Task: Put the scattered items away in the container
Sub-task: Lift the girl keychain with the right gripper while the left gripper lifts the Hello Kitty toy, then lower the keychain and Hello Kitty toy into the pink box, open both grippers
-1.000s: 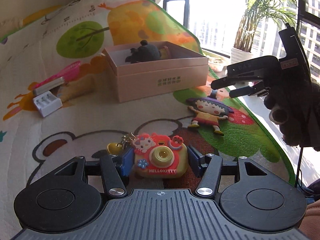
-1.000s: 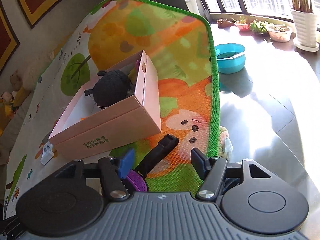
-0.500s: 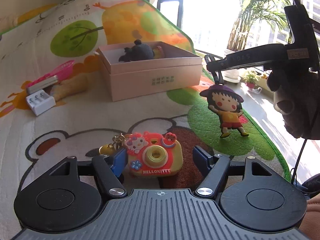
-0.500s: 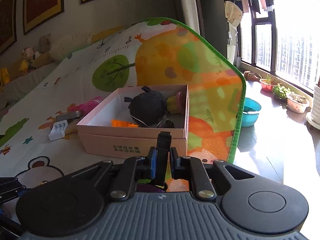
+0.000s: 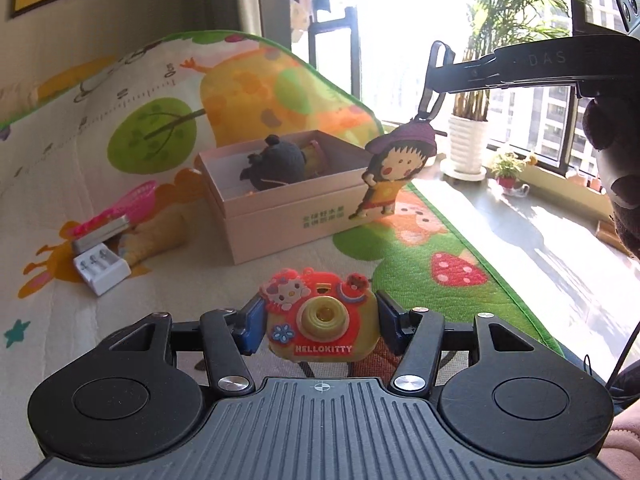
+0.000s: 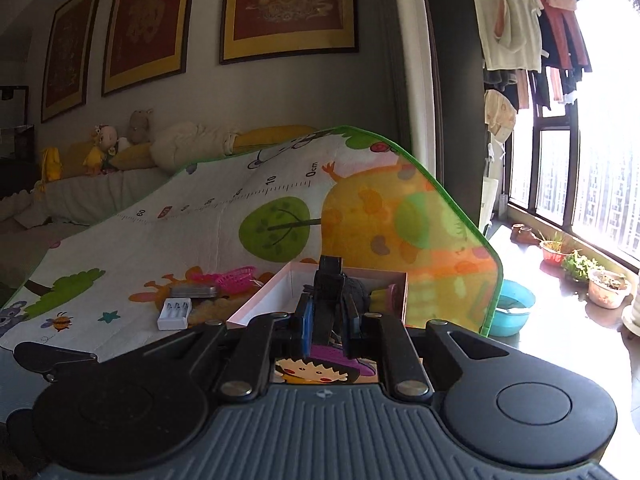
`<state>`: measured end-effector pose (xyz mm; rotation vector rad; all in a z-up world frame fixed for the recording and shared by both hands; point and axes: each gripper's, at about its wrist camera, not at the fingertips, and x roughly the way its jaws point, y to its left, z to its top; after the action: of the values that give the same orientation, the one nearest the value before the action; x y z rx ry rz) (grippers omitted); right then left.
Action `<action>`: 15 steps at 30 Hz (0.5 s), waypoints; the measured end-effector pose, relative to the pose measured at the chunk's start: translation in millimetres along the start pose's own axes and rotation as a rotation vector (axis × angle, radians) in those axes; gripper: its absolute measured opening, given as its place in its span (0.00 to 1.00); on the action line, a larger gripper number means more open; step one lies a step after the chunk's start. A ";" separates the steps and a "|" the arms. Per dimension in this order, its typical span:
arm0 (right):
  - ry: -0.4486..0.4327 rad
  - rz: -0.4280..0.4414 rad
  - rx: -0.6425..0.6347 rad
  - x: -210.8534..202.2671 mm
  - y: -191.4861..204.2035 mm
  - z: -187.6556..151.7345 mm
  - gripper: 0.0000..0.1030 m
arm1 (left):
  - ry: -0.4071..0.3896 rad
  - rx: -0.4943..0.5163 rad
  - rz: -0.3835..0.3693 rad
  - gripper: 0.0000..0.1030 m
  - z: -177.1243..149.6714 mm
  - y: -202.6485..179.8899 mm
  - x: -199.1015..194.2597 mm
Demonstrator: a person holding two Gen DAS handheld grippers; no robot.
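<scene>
A red and yellow toy camera (image 5: 324,328) marked HELLOKITTY sits between the blue pads of my left gripper (image 5: 320,318), lifted just above the play mat (image 5: 168,280); the jaws are closing and both pads press its sides. My right gripper (image 6: 328,316) is shut on the black clip of a flat cartoon doll (image 6: 320,370) with a purple hat. In the left wrist view the doll (image 5: 396,164) hangs from the right gripper (image 5: 436,80) beside the near right corner of the pink box (image 5: 288,216). The box holds a black plush toy (image 5: 276,160).
Left of the box lie a white battery charger (image 5: 102,270), a grey tin (image 5: 100,232) and a pink basket (image 5: 132,204). The mat's green edge (image 5: 500,280) borders a sunlit tiled floor with a blue basin (image 6: 512,308) and plant pots (image 6: 608,288).
The right gripper shut on the doll's clip and lifted the doll off the mat toward the box. The left gripper opened briefly, then gripped the toy camera and raised it.
</scene>
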<state>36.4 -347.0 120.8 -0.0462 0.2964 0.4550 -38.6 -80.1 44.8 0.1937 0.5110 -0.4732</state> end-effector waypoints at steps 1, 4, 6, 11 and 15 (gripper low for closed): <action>-0.009 0.000 -0.004 -3.2 0.0 2.1 0.13 | -0.014 0.012 0.002 0.59 4.7 -1.1 -2.2; -0.033 -0.007 -0.019 -9.0 -0.6 9.0 0.13 | -0.052 0.045 0.009 0.59 20.4 -2.1 -4.5; -0.047 -0.013 -0.028 -11.8 -1.4 13.0 0.13 | -0.079 0.066 0.017 0.59 33.4 -1.1 -2.2; -0.080 -0.028 -0.045 -9.5 -6.5 27.3 0.13 | -0.133 0.112 0.030 0.59 64.0 5.7 15.2; -0.107 -0.049 -0.054 7.0 -15.4 46.4 0.13 | -0.173 0.113 0.049 0.59 91.1 20.9 39.9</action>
<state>61.7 -352.7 162.8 -0.0815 0.1775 0.4152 40.7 -103.9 103.8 0.2706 0.3099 -0.4668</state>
